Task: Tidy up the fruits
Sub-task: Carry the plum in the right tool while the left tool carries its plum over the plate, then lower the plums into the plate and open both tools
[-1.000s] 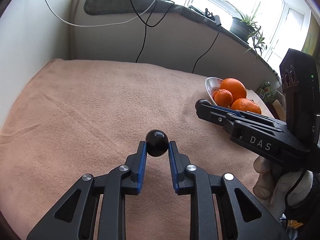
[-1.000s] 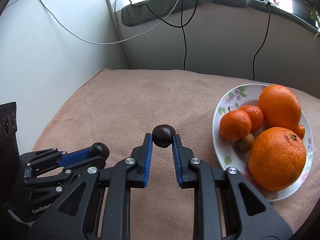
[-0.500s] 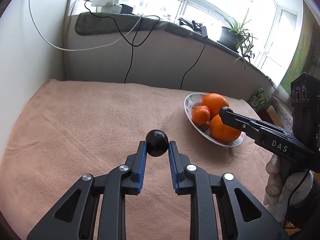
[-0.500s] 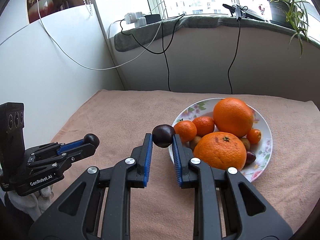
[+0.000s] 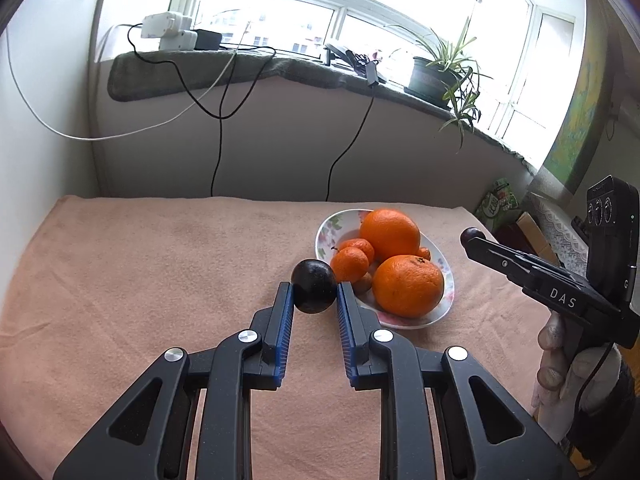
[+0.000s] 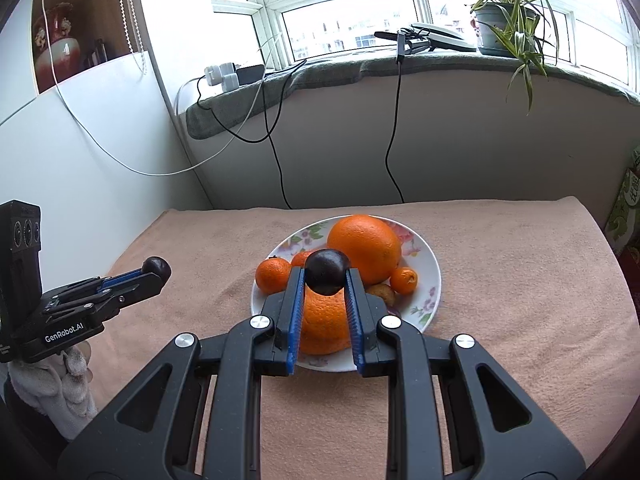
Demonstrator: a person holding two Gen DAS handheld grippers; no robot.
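My left gripper [image 5: 314,294] is shut on a dark plum [image 5: 313,286], held above the peach cloth just left of the floral plate [image 5: 404,320]. My right gripper [image 6: 326,278] is shut on a second dark plum [image 6: 326,271], held above the plate [image 6: 424,268] and its near big orange [image 6: 323,326]. The plate holds two big oranges, a few small mandarins [image 6: 273,275] and a brownish small fruit [image 6: 382,294]. Each gripper shows in the other's view, the left gripper [image 6: 154,268] at the left, the right gripper [image 5: 472,237] at the right.
The peach cloth [image 5: 140,280] covers the table. A wall with hanging cables [image 5: 218,152] stands behind it. The windowsill above carries a potted plant [image 6: 502,20] and chargers. A white wall bounds the table's left side; boxes [image 5: 498,204] stand past the right edge.
Both grippers have risen and pulled back with their plums. The right gripper has swung over the plate; the plate now lies nearer the centre of both views.
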